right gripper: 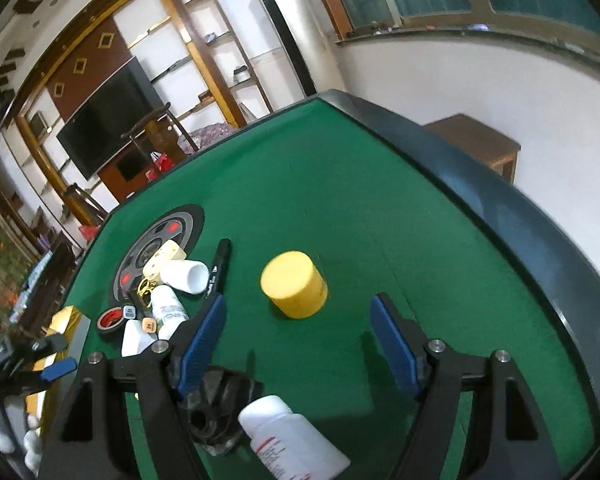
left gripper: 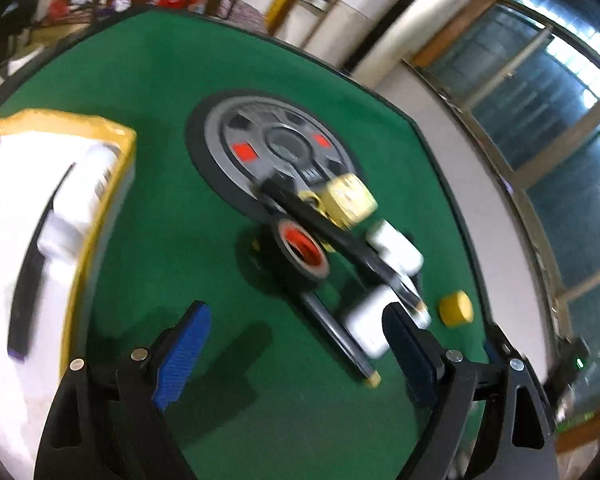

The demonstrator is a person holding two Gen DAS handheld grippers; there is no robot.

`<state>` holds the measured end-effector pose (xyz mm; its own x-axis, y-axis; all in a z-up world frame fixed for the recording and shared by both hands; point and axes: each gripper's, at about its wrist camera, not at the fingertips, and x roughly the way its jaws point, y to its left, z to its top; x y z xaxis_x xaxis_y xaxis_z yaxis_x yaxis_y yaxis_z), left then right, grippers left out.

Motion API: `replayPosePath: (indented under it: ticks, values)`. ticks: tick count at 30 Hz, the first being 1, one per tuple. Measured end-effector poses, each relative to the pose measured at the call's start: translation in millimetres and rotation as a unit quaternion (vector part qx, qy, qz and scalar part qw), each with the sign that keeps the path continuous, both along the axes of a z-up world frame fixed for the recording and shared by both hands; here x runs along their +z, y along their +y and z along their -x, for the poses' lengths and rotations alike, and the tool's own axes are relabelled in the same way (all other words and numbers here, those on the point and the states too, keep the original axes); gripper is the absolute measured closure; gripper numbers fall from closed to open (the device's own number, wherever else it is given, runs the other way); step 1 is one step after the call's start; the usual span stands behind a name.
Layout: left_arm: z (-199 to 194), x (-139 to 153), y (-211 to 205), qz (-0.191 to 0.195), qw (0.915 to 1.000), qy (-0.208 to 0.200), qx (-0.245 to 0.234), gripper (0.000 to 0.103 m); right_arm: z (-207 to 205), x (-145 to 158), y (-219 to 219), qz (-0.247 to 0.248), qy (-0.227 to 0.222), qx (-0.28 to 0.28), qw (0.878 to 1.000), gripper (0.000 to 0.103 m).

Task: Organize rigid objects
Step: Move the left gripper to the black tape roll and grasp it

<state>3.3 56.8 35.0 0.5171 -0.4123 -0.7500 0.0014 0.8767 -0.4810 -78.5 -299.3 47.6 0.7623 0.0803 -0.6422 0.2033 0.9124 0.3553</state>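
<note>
A pile of small objects lies on the green table: a black tape roll with a red core [left gripper: 300, 254], a cream fob [left gripper: 350, 196], white bottles [left gripper: 396, 248], a black marker [left gripper: 340, 336] and a yellow cap [left gripper: 455, 307]. My left gripper [left gripper: 296, 344] is open and empty above the felt, near the pile. In the right wrist view my right gripper [right gripper: 300, 344] is open and empty, just short of the yellow cap [right gripper: 294, 284]. A white bottle [right gripper: 292, 440] and a black ridged part [right gripper: 216, 412] lie under it.
A yellow-rimmed box [left gripper: 100, 216] at the left holds white bottles and a black comb. A round grey and black dial [left gripper: 260, 148] sits mid-table. The table's dark padded rim [right gripper: 500, 216] runs along the right. The left gripper also shows in the right wrist view [right gripper: 40, 364].
</note>
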Motion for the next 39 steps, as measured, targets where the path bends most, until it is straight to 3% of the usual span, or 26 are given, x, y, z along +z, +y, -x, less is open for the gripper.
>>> replayPosePath:
  ticks: [7,12,13,16,21,24,32,37,39]
  values:
    - [-35,-19,-12,-0.014,0.9997,0.021,0.007,0.014,-1,1,6,0.006,-0.009,0.017,1.0,0.028]
    - [-50,-30,-21,-0.008,0.9989,0.045,-0.01,0.046,-2,2,15,0.025,-0.012,0.029,0.999,0.028]
    - [-50,-28,-21,-0.01,0.999,0.043,-0.009,0.048,-1,2,15,0.027,-0.011,0.03,0.999,0.028]
    - [-50,-28,-20,-0.006,0.9992,0.038,-0.013,0.069,-3,1,16,0.029,-0.01,0.032,0.999,0.027]
    - [-40,-15,-13,0.009,0.9996,0.014,-0.024,0.081,-5,0,17,0.035,-0.006,0.029,0.999,0.027]
    - [-28,0,-12,-0.001,0.9992,-0.016,-0.038,0.085,-8,-3,20,0.043,-0.001,0.027,0.999,0.026]
    - [14,41,6,0.035,0.9939,-0.081,-0.065,0.085,-13,-8,22,0.058,0.013,0.022,0.998,0.026]
    - [29,46,10,0.01,0.9932,-0.094,-0.068,0.085,-17,-12,23,0.063,0.028,0.019,0.997,0.026]
    - [25,37,6,-0.012,0.9936,-0.087,-0.071,0.074,-19,-14,23,0.066,0.036,0.015,0.997,0.026]
